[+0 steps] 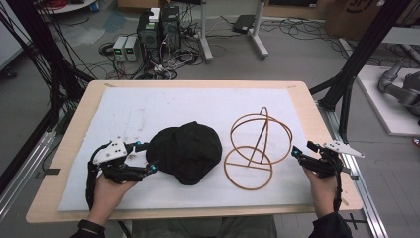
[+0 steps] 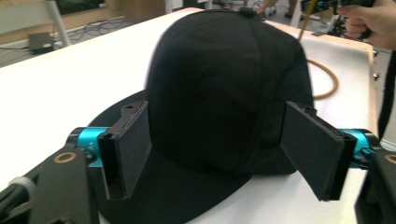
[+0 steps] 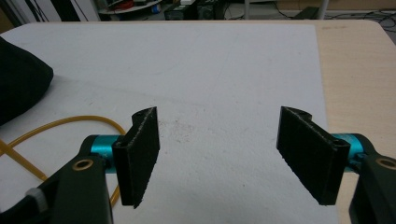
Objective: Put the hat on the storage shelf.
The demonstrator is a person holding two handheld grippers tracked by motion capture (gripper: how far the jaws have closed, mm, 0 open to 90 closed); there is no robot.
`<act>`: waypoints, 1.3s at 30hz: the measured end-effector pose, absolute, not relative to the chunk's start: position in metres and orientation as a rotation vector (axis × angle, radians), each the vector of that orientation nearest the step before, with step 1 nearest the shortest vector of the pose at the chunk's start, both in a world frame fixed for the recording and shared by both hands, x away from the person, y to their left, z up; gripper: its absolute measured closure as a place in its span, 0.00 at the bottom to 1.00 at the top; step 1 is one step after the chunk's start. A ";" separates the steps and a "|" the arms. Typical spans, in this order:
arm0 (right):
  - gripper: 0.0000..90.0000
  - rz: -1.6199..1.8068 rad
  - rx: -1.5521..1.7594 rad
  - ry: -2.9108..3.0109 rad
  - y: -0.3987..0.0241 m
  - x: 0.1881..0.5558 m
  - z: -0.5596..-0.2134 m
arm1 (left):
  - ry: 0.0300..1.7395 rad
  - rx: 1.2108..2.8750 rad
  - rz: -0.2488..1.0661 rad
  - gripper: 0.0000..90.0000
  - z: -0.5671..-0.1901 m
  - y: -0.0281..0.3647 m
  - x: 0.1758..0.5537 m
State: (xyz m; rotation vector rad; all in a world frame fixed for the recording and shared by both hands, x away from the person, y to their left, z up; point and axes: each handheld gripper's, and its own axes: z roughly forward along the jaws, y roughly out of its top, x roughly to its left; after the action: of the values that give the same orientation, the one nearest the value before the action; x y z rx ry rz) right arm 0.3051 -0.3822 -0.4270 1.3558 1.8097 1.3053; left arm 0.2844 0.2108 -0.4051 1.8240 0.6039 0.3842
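Observation:
A black cap [image 1: 185, 151] lies on the white mat, left of centre, its brim toward the near side. In the left gripper view the cap [image 2: 224, 79] stands right in front of my left gripper [image 2: 215, 112], whose jaws are open on either side of the crown and apart from it. In the high view the left gripper [image 1: 148, 157] sits at the cap's left edge. A tan hoop stand [image 1: 255, 148] stands right of the cap. My right gripper [image 1: 302, 148] is open beside the stand's right side, with nothing between its jaws [image 3: 217, 116]. Part of the hoop [image 3: 70, 123] shows at its left.
The white mat [image 1: 148, 109] covers most of the wooden table [image 1: 74, 129]. Bare wood runs along the right edge [image 3: 355, 70]. Computers and cables [image 1: 158, 34] sit on the floor beyond the table. Black frame posts [image 1: 346, 84] stand at its right.

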 end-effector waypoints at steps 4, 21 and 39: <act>0.33 1.305 1.355 1.813 -0.383 0.305 -0.427 | 0.586 1.844 0.370 0.29 -0.406 0.195 0.283; 0.33 1.306 1.353 1.819 -0.382 0.304 -0.427 | 0.643 1.970 0.516 0.38 -0.414 0.151 0.284; 0.33 1.308 1.356 1.811 -0.384 0.303 -0.428 | 0.674 2.015 0.674 0.71 -0.411 0.141 0.275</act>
State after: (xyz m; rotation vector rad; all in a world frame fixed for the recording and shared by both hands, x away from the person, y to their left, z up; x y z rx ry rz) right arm 0.3031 -0.3840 -0.4275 1.3561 1.8113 1.3080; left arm 0.2747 0.1405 -0.4107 2.0148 0.6742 0.6738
